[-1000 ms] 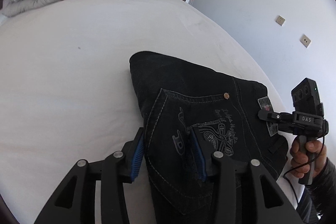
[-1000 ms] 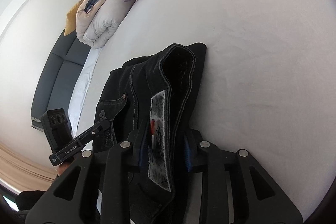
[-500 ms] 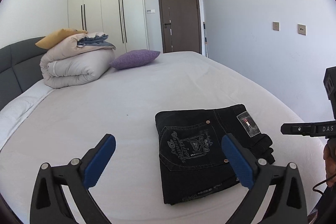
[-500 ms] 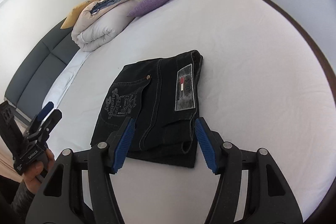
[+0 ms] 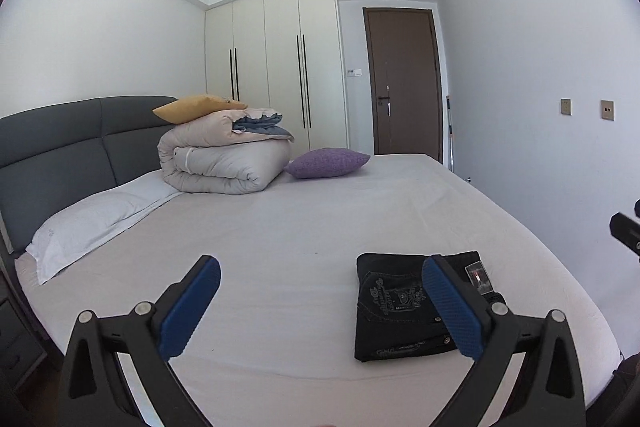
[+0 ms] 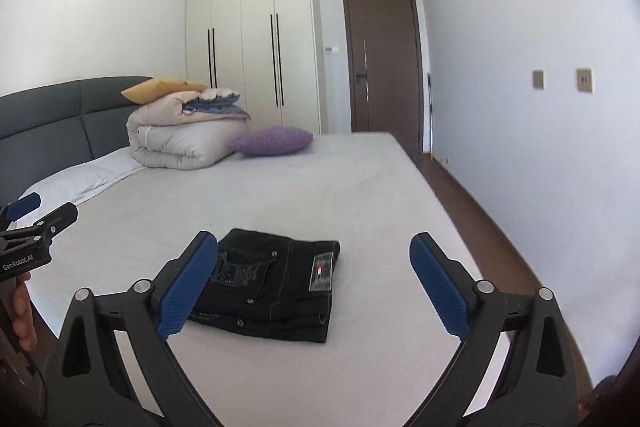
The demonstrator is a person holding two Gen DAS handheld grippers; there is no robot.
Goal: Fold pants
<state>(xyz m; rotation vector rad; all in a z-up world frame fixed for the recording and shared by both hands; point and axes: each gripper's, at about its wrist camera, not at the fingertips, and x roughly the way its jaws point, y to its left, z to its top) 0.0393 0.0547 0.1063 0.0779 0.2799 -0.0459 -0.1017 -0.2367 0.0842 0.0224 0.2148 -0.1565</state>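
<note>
Folded pants (image 6: 276, 283) lie on the white bed (image 6: 320, 187), apparently flat.

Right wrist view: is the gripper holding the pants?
No, the right gripper is wide open and the folded pants lie free on the bed.

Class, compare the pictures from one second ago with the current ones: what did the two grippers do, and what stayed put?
Both grippers let go of the folded pants and drew back and up. The left gripper and the right gripper now hang open, clear of the cloth. The pants stay folded flat on the bed; the duvet and purple cushion have not moved.
</note>
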